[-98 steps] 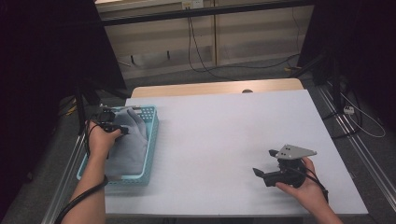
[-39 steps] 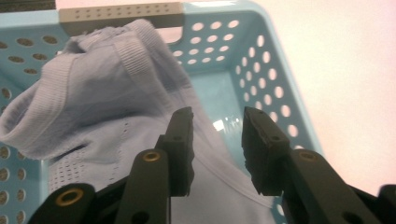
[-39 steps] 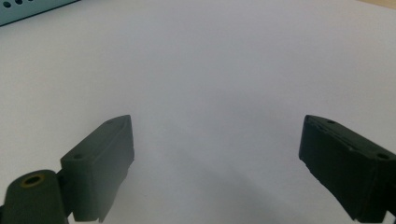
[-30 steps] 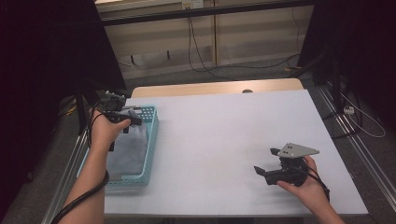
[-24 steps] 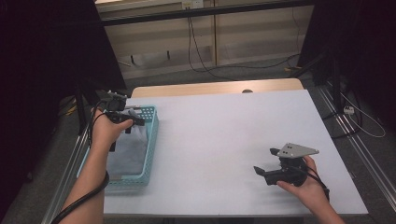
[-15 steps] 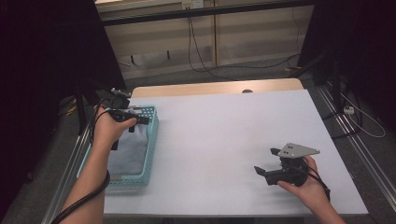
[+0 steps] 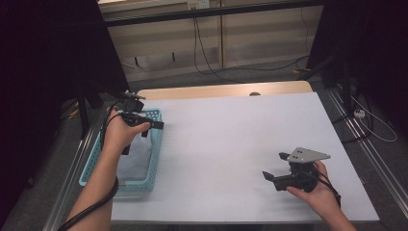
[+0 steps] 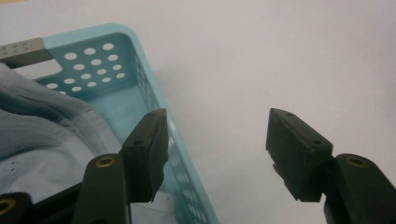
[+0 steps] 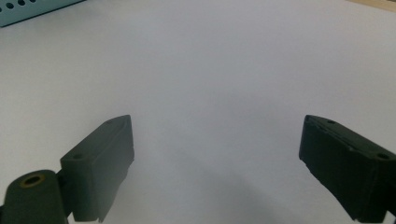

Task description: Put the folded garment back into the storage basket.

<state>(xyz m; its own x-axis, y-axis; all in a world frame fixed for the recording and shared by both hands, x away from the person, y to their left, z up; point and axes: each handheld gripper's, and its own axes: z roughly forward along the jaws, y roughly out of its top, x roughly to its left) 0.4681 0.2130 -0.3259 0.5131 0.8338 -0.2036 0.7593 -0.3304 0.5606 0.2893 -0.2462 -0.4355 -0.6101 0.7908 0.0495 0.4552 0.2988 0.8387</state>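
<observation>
Now the left gripper (image 8: 215, 154), jaws just opening and empty, straddles the basket (image 8: 140, 88) rim; the right gripper (image 9: 215, 158) gapes empty.

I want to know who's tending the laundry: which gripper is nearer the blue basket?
Left. The left gripper hovers over the basket's rim; the right gripper sits far across the table.
</observation>
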